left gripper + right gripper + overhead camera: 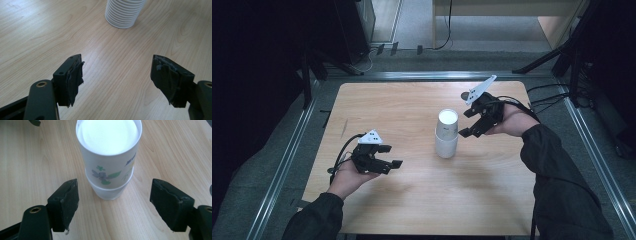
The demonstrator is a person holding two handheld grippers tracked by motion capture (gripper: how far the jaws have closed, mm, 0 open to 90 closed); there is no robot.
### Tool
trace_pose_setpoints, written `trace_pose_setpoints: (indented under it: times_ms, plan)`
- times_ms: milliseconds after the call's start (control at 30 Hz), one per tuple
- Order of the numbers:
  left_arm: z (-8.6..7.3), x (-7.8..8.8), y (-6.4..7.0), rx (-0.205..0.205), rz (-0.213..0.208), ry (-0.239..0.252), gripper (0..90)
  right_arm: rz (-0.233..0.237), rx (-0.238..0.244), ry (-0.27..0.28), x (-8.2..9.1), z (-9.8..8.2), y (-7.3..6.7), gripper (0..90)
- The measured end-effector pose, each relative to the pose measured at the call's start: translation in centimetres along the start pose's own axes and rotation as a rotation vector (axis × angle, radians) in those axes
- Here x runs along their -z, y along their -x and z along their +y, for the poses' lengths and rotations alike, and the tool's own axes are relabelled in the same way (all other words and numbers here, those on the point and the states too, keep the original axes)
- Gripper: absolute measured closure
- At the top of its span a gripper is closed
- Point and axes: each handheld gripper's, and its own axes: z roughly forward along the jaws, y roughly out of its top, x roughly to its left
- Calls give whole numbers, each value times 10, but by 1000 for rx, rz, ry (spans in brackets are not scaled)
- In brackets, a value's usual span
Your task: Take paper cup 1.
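Note:
A stack of upside-down white paper cups (446,134) stands near the middle of the wooden table (402,100). In the right gripper view the top cup (108,167) carries a small flower print. My right gripper (465,124) is just right of the stack, raised and tilted toward it, with its jaws open and apart from the cups (113,202). My left gripper (393,156) is held low at the front left, well clear of the stack. Its jaws are open over bare wood (116,75), and the ribbed rims of the stack (123,12) lie ahead of it.
Metal rails (287,155) run along both sides of the table on the grey floor. Dark stands (562,50) and cables sit at the back corners, and a wooden piece of furniture (507,10) stands beyond the far edge.

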Motion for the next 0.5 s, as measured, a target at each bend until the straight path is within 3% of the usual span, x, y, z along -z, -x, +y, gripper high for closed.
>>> trace_pose_setpoints:
  times_ms: [233,500]
  plan:
    - [0,-1,0,2,-5,-1,259,34,28,8,-11,18,-1,230]
    - [1,-6,5,-15,-27,-18,259,53,19,7,-24,27,0,228]
